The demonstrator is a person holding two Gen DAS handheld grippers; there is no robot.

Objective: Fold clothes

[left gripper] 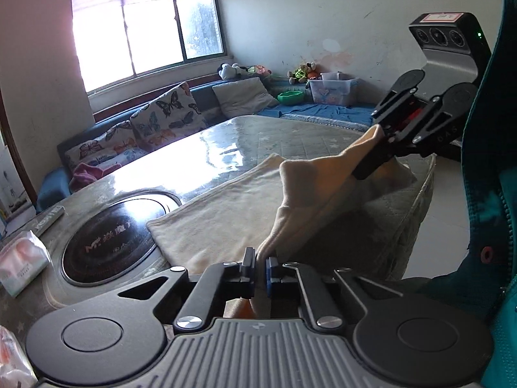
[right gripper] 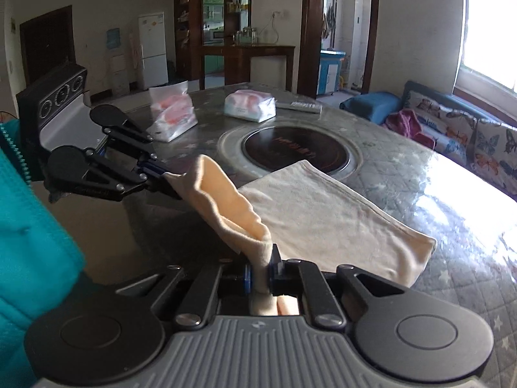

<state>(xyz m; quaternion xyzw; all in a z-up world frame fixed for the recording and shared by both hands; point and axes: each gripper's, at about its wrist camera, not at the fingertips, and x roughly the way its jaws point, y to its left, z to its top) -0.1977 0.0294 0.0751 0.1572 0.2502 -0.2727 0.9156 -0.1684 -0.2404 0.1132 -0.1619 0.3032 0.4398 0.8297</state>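
- Pinching one corner of the cream cloth, your left gripper has its jaws closed tight on the fabric, which rises straight out from between the fingertips.
- Your right gripper does the same at the neighbouring corner: jaws shut on a bunched fold of the cloth, with a little of it showing behind the fingers.
- Between the two sets of jaws, the held edge hangs lifted off the table as a loose, sagging ridge; beyond the jaws, the rest of the cloth lies flat on the tabletop.
- From your left side, the right gripper sits ahead and to the right of your jaws, tilted down, its fingertips buried in the cloth.
- From your right side, the left gripper sits ahead and to the left of your jaws, clamped on the far end of the lifted edge.
- Past the flat part of the cloth, the round black cooktop is set into the table; the cloth's far edge just overlaps its rim.
- Beyond the cooktop lie two tissue packs and a remote, well apart from both jaws.
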